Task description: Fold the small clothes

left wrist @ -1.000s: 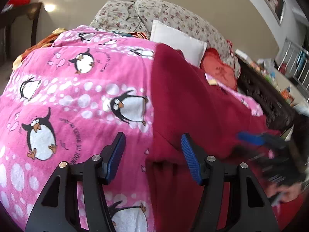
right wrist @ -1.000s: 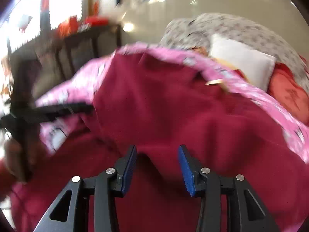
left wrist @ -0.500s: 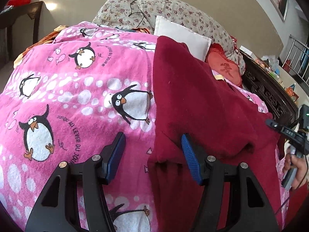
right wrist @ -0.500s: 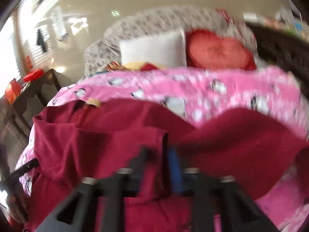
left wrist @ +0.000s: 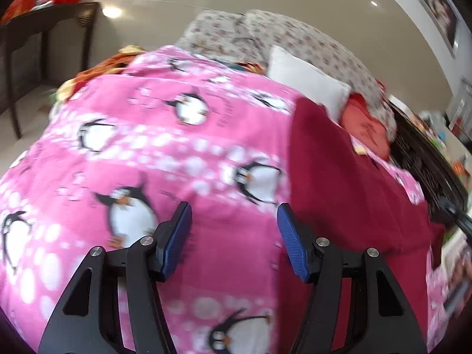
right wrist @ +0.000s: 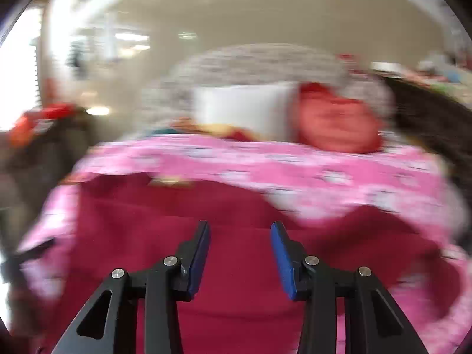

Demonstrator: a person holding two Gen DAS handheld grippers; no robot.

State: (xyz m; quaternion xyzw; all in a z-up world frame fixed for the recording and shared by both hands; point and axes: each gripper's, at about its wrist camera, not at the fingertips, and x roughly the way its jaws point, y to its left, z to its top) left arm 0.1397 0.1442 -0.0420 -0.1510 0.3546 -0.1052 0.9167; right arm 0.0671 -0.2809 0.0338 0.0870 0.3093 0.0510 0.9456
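Folding a red garment [right wrist: 236,236] on the penguin blanket [left wrist: 147,153], my right gripper [right wrist: 240,253] is opening, empty, above it. My left gripper [left wrist: 234,239] hovers open; an edge at three o'clock needs a square pinch.

Left hand-held gripper [left wrist: 234,237] jaws apart, empty; right hand-held gripper [right wrist: 240,255] opening, empty.

The garment [left wrist: 348,183] lies on the blanket [left wrist: 177,153], toward the blanket's right side in the left wrist view. Behind the blanket a pillow [left wrist: 306,85] leans, with a cushion [left wrist: 367,126] to its right. Left of the blanket stands a table [left wrist: 44,26]; right of it runs a carved frame [left wrist: 424,162].
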